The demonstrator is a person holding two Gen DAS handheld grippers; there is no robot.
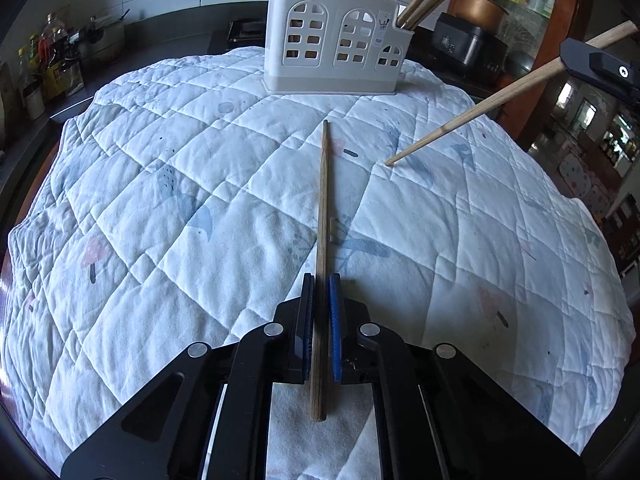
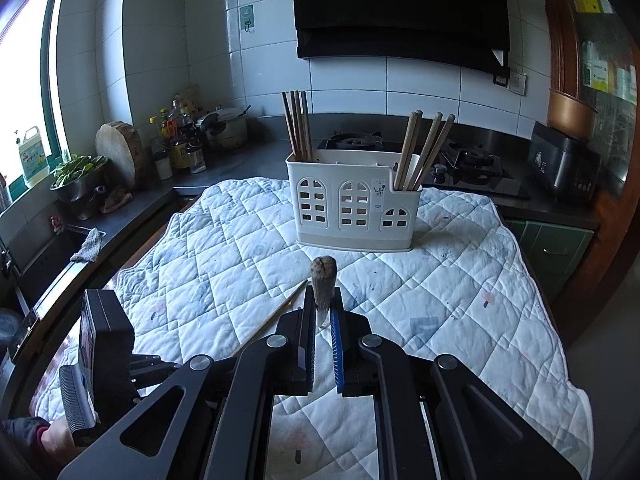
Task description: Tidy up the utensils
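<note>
We are holding one chopstick (image 1: 322, 240) clenched between the left fingers (image 1: 309, 320), its thin end reaching toward the white utensil holder (image 1: 334, 46) and lying on the quilted cloth (image 1: 160, 200) that covers the surface. The left gripper (image 1: 321, 280) is pointing straight at that holder, which is standing upright at the far edge of the cloth. We are gripping a second chopstick (image 1: 480, 112) in the right gripper (image 2: 322, 292); the right fingers (image 2: 335, 344) are closed on it, its thick end pointing toward the holder in the right wrist view, its thin tip touching the cloth or just above it, to the holder's near right. Inside the holder, dark chopsticks (image 2: 298, 126) are standing in its left compartment and lighter ones (image 2: 424, 148) are leaning in its right compartment. Behind the holder, a gas stove (image 2: 460, 160) is sitting on the counter.
</note>
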